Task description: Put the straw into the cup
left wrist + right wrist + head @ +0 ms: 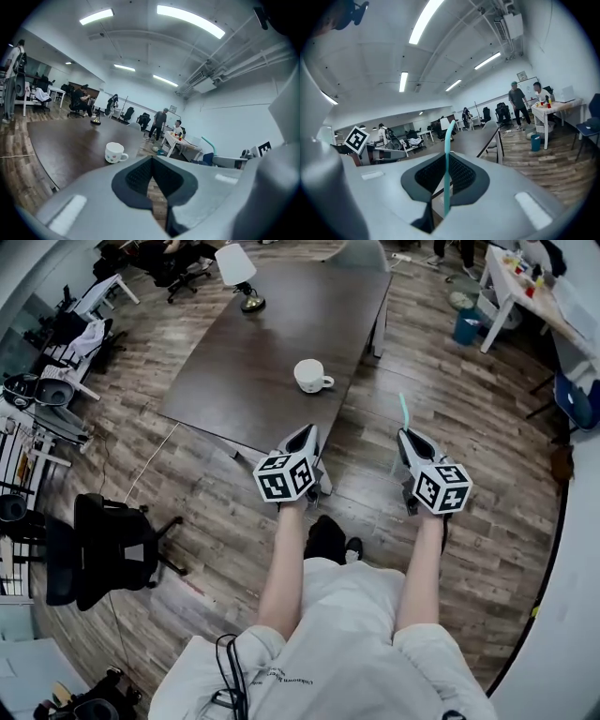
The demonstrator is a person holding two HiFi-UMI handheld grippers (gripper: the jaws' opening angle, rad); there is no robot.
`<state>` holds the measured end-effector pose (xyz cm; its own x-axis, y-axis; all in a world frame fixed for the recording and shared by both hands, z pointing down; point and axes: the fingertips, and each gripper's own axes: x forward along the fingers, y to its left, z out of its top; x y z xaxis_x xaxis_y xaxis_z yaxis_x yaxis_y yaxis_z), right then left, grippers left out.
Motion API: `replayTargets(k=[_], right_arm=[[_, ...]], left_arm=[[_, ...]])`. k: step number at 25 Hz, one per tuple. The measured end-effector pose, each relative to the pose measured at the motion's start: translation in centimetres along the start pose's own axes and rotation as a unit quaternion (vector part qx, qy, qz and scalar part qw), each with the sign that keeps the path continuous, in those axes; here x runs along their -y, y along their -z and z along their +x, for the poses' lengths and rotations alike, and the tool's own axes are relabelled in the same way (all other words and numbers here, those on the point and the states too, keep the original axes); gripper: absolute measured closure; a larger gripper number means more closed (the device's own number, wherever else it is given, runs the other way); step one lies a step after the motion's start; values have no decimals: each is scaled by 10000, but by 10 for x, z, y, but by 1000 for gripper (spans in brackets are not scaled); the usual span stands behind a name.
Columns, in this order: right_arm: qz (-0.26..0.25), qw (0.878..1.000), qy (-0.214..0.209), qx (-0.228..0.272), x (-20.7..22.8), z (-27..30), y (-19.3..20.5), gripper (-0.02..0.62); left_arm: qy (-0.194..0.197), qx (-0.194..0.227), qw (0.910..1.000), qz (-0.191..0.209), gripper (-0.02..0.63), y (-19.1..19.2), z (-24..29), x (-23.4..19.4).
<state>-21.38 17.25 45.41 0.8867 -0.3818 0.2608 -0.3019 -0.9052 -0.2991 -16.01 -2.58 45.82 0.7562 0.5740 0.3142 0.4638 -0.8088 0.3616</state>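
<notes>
Head view: straw (404, 412) gripped, cup (311, 375) not yet reached

The dark table (253, 352) is faced from its near edge, where the white cup is set upright, mouth open. The left gripper (307, 433) is held shut on nothing, seemingly in reserve. The teal straw is pinched by the right gripper (409, 435), well apart from the cup, its free end pointed forward, likely for insertion.

The dark brown rectangular tabletop (253, 352) lies bare all round the white ceramic mug (310, 375), so the mug's open mouth is free from above and from every side. A small white-shaded lamp (240, 273) stands at the far end, well apart, and a grey chair back (361, 254) closes that edge. The teal plastic straw (404, 412) juts past the right gripper (407, 434) over bare wood-plank floor (375, 484), with nothing near its tip. A black office chair (108, 549) stands well off to the left.
</notes>
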Motion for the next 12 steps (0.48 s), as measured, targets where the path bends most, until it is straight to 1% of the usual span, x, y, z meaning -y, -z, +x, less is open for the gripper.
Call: replayTargets(k=[3,5,7,9,10,12], right_arm=[[40,9999,88,-83,15,-5,6,548],[175,9998,68,-68,20,-3,10,548],[630,9978,-35,183,25,-2,7,548],[1093,9926,-148,500,33,-1,-2,549],[1115,9921,-147,551,37,1,-6,549],[911,9945,-80,503,45,5,-13,548]], left_arm=[[-19,-96,9999,-31,605,10,6,2],[-72,-153,9998,-47,605,15,9,-2],[-103,-235,9997,7,605,19,14,-8],[-108,-391,9991,142,605,25,24,-13],[-142,-475,9986,190,605,27,30,-17],[-265,-556,9979,198,605,28,40,-24]])
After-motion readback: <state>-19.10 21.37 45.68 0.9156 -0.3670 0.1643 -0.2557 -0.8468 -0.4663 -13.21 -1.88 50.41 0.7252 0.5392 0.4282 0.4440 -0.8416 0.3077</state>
